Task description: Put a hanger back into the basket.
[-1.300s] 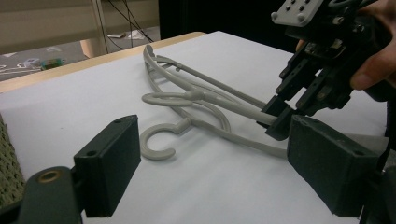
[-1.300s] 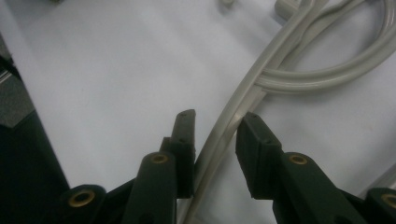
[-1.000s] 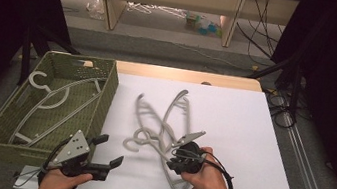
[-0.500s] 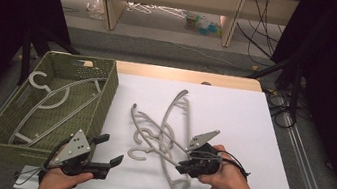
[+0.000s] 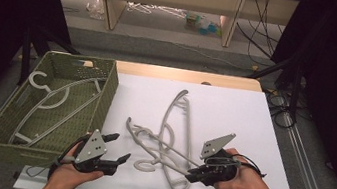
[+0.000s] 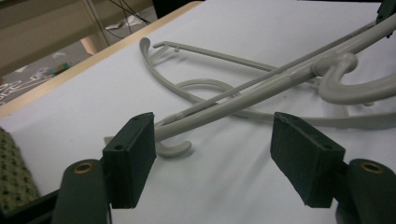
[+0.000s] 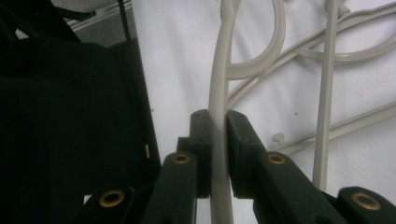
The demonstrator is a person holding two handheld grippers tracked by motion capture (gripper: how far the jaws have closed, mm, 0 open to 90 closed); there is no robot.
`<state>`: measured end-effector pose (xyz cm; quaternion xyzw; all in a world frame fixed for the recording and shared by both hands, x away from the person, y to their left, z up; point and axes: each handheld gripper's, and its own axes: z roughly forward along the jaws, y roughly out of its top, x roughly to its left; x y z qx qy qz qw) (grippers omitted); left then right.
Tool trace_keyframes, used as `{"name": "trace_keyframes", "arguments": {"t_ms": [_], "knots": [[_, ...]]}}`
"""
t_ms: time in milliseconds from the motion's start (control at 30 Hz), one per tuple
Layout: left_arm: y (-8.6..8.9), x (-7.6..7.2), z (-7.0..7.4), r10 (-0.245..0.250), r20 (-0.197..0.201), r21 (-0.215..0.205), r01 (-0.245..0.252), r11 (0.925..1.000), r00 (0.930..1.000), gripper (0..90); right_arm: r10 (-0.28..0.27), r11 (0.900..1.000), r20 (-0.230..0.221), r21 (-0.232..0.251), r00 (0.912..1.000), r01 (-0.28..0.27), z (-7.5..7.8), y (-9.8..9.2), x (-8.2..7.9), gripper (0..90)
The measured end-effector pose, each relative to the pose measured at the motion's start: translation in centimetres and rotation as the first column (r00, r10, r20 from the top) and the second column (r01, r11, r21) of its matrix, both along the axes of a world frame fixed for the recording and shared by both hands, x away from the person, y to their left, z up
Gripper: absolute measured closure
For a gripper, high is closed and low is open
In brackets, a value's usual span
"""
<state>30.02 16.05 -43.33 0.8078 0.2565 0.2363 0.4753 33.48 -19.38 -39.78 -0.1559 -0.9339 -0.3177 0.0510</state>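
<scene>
I see the basket [image 5: 106,90] at the counter's [image 5: 254,117] left, one hanger [image 5: 49,99] lying inside it. Right of it, tangled hangers [image 5: 169,140] lie on the counter between my tools.

A green basket [image 5: 107,85] at the left holds grey hangers [image 5: 54,100]. More hangers [image 5: 169,140] lie tangled on the white sheet [image 5: 235,109]. The right gripper [image 5: 193,175] grips one; the left gripper [image 5: 118,148] hovers near, jaws apart.
</scene>
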Motion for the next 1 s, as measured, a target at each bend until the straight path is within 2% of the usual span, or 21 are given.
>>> {"name": "trace_keyframes", "arguments": {"t_ms": [67, 167, 200, 233, 333, 400, 433, 533, 600, 633, 667, 733, 767, 800, 833, 867, 900, 933, 967, 1000], "knots": [[-0.5, 0.4, -0.2, -0.003, 0.009, 0.029, 0.002, 0.9996, 1.0000, 32.9, 0.013, 1.000, 0.000, -0.001, 0.9999, -0.013, 0.0, 0.0, -0.1, 82.3], [-1.4, 0.9, -0.4, -0.057, 0.000, 0.068, 0.057, 0.9961, 0.9984, 36.4, 0.026, 1.000, -0.007, 0.007, 0.9996, -0.026, 0.1, 0.0, -0.3, 82.3], [-1.8, 0.9, -0.6, -0.080, 0.001, 0.069, 0.080, 0.9944, 0.9968, 37.1, 0.032, 0.999, 0.001, 0.004, 0.9995, -0.032, 0.2, 0.0, -0.3, 82.3], [-2.1, 0.9, -0.7, -0.107, 0.003, 0.098, 0.106, 0.9896, 0.9943, 37.2, 0.033, 0.999, 0.000, 0.010, 0.9994, -0.033, 0.2, 0.0, -0.4, 82.3], [-3.2, 0.9, -1.1, -0.163, 0.003, 0.132, 0.162, 0.9780, 0.9866, 38.8, 0.041, 0.999, -0.006, 0.016, 0.9991, -0.041, 0.3, 0.0, -0.4, 82.3], [-3.7, 0.8, -1.1, -0.193, 0.003, 0.137, 0.190, 0.9720, 0.9813, 39.9, 0.050, 0.999, -0.013, 0.022, 0.9986, -0.050, 0.4, -0.1, -0.5, 82.3], [-4.0, 0.8, -1.0, -0.217, 0.005, 0.149, 0.214, 0.9654, 0.9762, 41.7, 0.053, 0.998, -0.013, 0.023, 0.9985, -0.053, 0.3, 0.0, -0.5, 82.3], [-4.6, 0.7, -0.9, -0.260, 0.019, 0.170, 0.253, 0.9525, 0.9655, 42.4, 0.056, 0.998, -0.013, 0.023, 0.9983, -0.056, 0.3, 0.0, -0.5, 82.3], [-4.9, 0.8, -0.8, -0.289, 0.033, 0.198, 0.278, 0.9401, 0.9566, 43.2, 0.061, 0.998, -0.015, 0.026, 0.9980, -0.061, 0.4, 0.0, -0.6, 82.3], [-5.0, 0.9, -0.8, -0.312, 0.039, 0.219, 0.296, 0.9298, 0.9494, 44.0, 0.064, 0.998, -0.018, 0.027, 0.9978, -0.064, 0.4, 0.0, -0.6, 82.2], [-5.2, 1.0, -0.8, -0.315, 0.044, 0.209, 0.300, 0.9308, 0.9480, 44.3, 0.068, 0.997, -0.022, 0.029, 0.9974, -0.068, 0.4, 0.0, -0.6, 82.3], [-5.5, 1.1, -0.7, -0.337, 0.037, 0.217, 0.322, 0.9218, 0.9408, 46.1, 0.076, 0.997, -0.020, 0.032, 0.9969, -0.075, 0.4, 0.0, -0.6, 82.2], [-5.5, 1.3, -0.6, -0.362, 0.037, 0.242, 0.343, 0.9076, 0.9315, 48.3, 0.080, 0.996, -0.021, 0.033, 0.9966, -0.079, 0.4, 0.1, -0.7, 82.2], [-5.7, 1.4, -0.6, -0.368, 0.038, 0.239, 0.349, 0.9062, 0.9292, 48.9, 0.085, 0.996, -0.020, 0.036, 0.9961, -0.085, 0.4, 0.1, -0.7, 82.2], [-5.9, 1.6, -0.5, -0.393, 0.033, 0.268, 0.371, 0.8891, 0.9189, 50.4, 0.089, 0.995, -0.025, 0.037, 0.9957, -0.088, 0.4, 0.1, -0.7, 82.2], [-6.1, 1.7, -0.5, -0.405, 0.027, 0.259, 0.385, 0.8860, 0.9140, 54.4, 0.090, 0.995, -0.024, 0.037, 0.9957, -0.089, 0.4, 0.1, -0.7, 82.3], [-6.2, 1.8, -0.5, -0.417, 0.020, 0.261, 0.398, 0.8793, 0.9085, 57.1, 0.091, 0.995, -0.023, 0.040, 0.9956, -0.090, 0.4, 0.1, -0.7, 82.2], [-6.2, 1.8, -0.5, -0.434, 0.016, 0.268, 0.414, 0.8699, 0.9010, 62.3, 0.088, 0.995, -0.023, 0.040, 0.9959, -0.087, 0.4, 0.0, -0.6, 82.2], [-6.3, 1.8, -0.4, -0.452, 0.022, 0.298, 0.426, 0.8545, 0.8917, 63.8, 0.090, 0.995, -0.022, 0.041, 0.9957, -0.089, 0.4, 0.0, -0.6, 82.2], [-6.3, 1.8, -0.4, -0.462, 0.027, 0.302, 0.433, 0.8493, 0.8866, 65.1, 0.095, 0.995, -0.021, 0.043, 0.9953, -0.094, 0.4, -0.1, -0.6, 82.2]]}}
